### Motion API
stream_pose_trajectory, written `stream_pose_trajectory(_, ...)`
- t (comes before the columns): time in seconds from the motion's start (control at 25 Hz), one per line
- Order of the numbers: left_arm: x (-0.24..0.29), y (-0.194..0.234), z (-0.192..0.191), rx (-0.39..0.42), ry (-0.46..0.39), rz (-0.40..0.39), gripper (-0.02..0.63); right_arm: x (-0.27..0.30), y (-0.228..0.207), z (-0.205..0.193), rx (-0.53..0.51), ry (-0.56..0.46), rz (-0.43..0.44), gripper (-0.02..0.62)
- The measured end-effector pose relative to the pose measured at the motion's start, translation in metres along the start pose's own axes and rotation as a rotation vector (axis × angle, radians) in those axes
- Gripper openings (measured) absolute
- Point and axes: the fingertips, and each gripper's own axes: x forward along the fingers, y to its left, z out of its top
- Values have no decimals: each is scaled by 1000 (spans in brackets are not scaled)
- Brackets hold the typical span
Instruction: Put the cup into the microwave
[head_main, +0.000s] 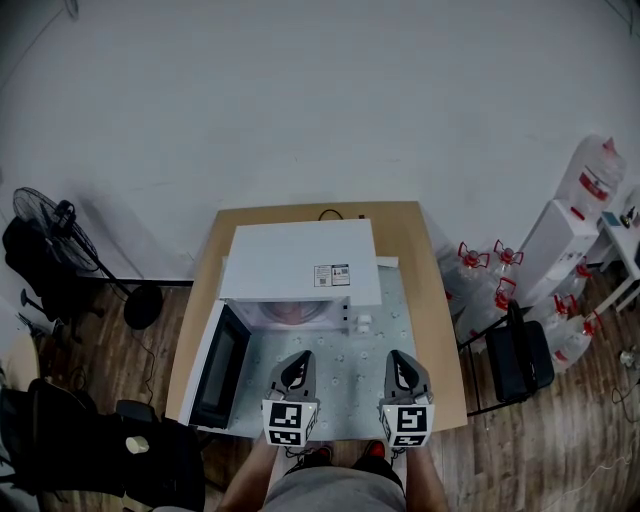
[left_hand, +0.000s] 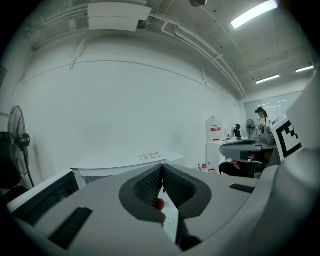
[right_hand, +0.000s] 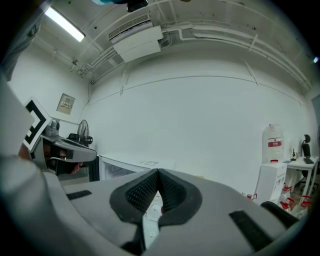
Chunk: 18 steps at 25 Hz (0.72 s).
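Observation:
The white microwave (head_main: 300, 262) stands on the table with its door (head_main: 222, 365) swung open to the left. Inside its cavity a pinkish round thing (head_main: 290, 313) shows, likely the cup, though it is too small to tell. My left gripper (head_main: 298, 362) and right gripper (head_main: 400, 360) hover side by side over the table's front edge, apart from the microwave. Both are shut with nothing held: the pads meet in the left gripper view (left_hand: 162, 167) and in the right gripper view (right_hand: 158, 172). The microwave (left_hand: 130, 160) lies ahead of the left gripper.
A small white object (head_main: 363, 322) sits on the pale mat (head_main: 350, 375) just right of the microwave opening. The wooden table (head_main: 425, 300) backs onto a white wall. Water jugs (head_main: 480, 262) and a dispenser (head_main: 560, 235) stand at the right, a fan (head_main: 45, 215) at the left.

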Motion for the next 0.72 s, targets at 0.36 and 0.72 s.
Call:
stream_pose_trajectory(0.36, 2, 1, 0, 2, 1, 3, 23, 3, 0, 1, -1, -4, 3, 18)
stream_pose_trajectory(0.72, 2, 2, -2, 2, 6, 3, 23, 4, 2, -1, 1, -1, 8, 18)
